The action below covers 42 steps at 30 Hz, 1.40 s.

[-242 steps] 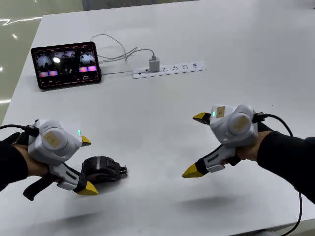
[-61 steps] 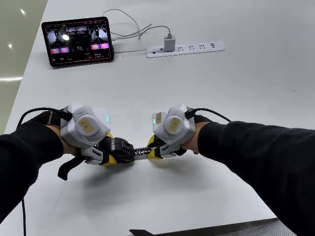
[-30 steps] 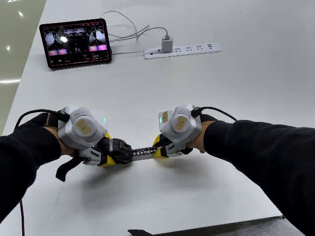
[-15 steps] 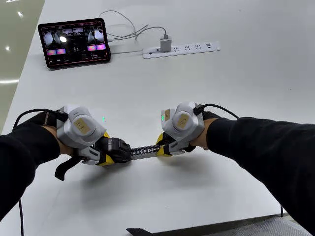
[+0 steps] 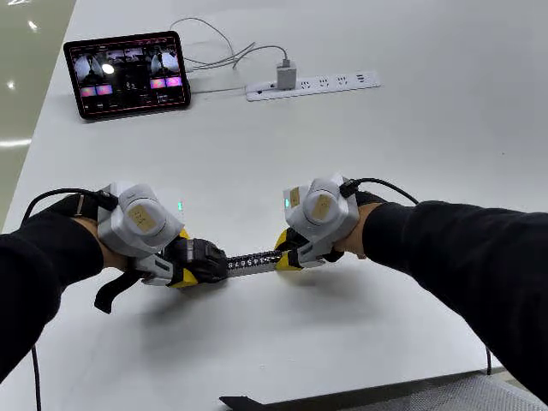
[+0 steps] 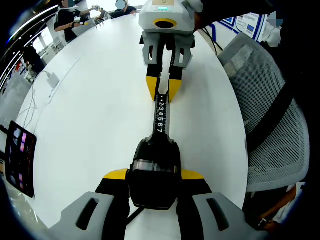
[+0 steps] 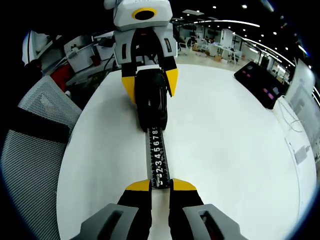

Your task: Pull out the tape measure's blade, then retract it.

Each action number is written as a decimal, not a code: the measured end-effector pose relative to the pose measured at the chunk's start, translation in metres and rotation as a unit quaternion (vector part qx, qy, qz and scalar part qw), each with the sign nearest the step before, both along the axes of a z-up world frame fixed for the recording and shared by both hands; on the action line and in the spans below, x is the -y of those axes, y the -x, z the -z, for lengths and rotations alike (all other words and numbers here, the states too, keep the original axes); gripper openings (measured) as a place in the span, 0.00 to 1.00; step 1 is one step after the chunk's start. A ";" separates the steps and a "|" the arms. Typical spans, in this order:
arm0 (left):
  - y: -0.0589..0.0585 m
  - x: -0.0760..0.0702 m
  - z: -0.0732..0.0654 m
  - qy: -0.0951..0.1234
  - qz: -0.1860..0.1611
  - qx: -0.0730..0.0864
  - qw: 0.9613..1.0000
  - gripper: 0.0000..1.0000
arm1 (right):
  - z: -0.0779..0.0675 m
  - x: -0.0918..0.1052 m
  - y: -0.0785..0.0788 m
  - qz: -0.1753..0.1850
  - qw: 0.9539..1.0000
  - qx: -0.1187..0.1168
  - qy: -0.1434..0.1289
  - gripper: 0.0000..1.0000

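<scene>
Since the right gripper (image 7: 160, 186) has drawn further off, a longer run of numbered blade (image 5: 250, 259) spans between the two pairs of fingers; its fingers pinch the blade's tip, the left gripper (image 6: 154, 175) clamps the tape measure case (image 7: 151, 102), so pulling-out is under way

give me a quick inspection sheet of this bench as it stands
surface: white table, no spills or marks seen.
job's things: tape measure case lies on the table; blade drawn out a short way, numbers to about 8 showing.
clutter: tablet with lit screen; power strip with a charger plugged in, both at the far side.
grippers: left gripper shut on the case; right gripper shut on the blade's end.
cables: white leads loop behind the charger; black cable off the right gripper.
surroundings: mesh chair beside the table; glossy floor.
</scene>
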<state>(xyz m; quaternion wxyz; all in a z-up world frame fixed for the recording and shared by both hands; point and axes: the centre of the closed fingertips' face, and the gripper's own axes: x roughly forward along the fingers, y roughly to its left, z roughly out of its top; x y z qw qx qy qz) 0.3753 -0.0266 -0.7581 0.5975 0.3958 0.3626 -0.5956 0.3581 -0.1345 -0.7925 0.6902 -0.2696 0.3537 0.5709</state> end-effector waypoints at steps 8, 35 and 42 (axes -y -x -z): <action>0.000 0.000 0.000 0.000 0.002 0.001 1.000 0.30 | 0.001 0.005 0.001 0.004 1.000 -0.002 0.002 0.08; -0.001 0.000 0.001 0.000 0.001 0.002 1.000 0.30 | 0.001 0.019 0.002 0.010 1.000 -0.005 0.006 0.08; -0.001 0.001 0.001 0.000 0.001 0.001 1.000 0.30 | 0.000 0.023 0.003 0.012 1.000 -0.005 0.007 0.08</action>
